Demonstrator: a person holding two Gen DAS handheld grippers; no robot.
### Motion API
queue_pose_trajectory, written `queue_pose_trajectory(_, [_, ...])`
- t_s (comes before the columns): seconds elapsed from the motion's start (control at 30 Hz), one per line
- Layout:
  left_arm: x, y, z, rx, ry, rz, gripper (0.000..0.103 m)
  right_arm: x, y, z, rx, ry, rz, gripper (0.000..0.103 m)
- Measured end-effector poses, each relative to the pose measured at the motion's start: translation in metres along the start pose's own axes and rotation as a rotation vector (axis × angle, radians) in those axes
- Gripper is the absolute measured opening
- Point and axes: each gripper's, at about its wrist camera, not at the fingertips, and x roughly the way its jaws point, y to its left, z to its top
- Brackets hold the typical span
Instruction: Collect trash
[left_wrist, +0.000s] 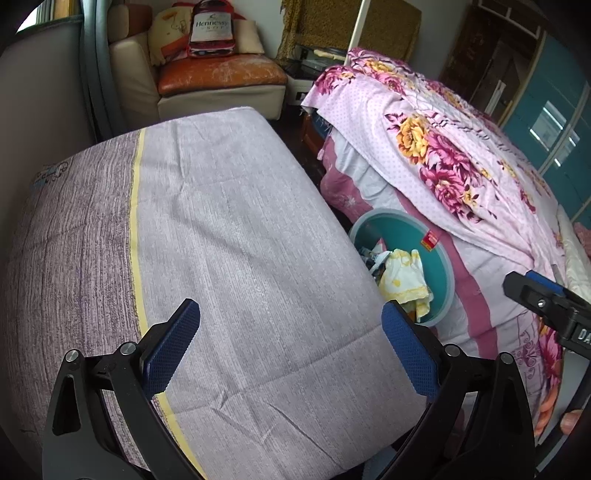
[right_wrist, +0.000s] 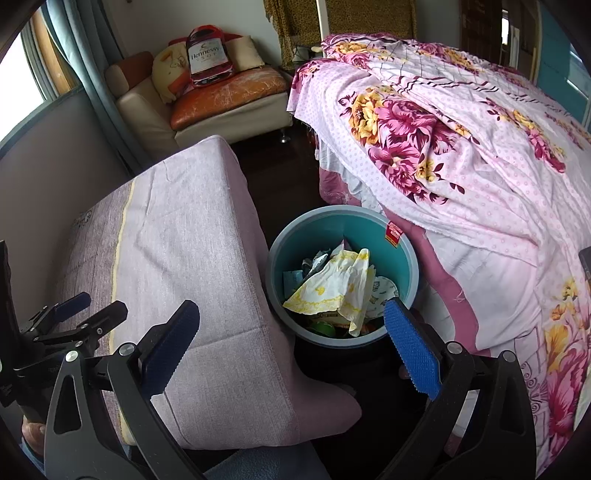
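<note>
Down on the floor, one teal bin (right_wrist: 343, 236) stands in the gap between the lilac-covered cushion (right_wrist: 207, 266) and the flowered bedspread (right_wrist: 461, 147), its rim just beside both. Its trash is a heap of crumpled paper: one large white wrapper with yellow print (right_wrist: 332, 288) lies on top, with other scraps and something green under it that I cannot count. A small red label (right_wrist: 394, 233) sticks on the bin's inner wall. I hold two grippers. My right gripper (right_wrist: 291, 332) hangs over the bin's near rim with its blue pads spread wide and nothing between them; one pad is above the cushion's edge, the other above the bin's rim. My left gripper (left_wrist: 291, 332) hovers over the cushion, pads just as wide apart and holding nothing. From the left camera, the bin (left_wrist: 406, 225) shows partly behind the cushion (left_wrist: 221, 229). One orange-seated sofa (right_wrist: 221, 99) stands at the far wall.
</note>
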Motion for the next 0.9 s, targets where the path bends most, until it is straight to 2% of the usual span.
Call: queue_pose_trajectory(0.9, [0.033, 0.004, -0.003, 0.033, 0.053, 0.078, 0.099, 0.041, -0.004, 0.004, 0.016, 0.067, 0.009, 0.096])
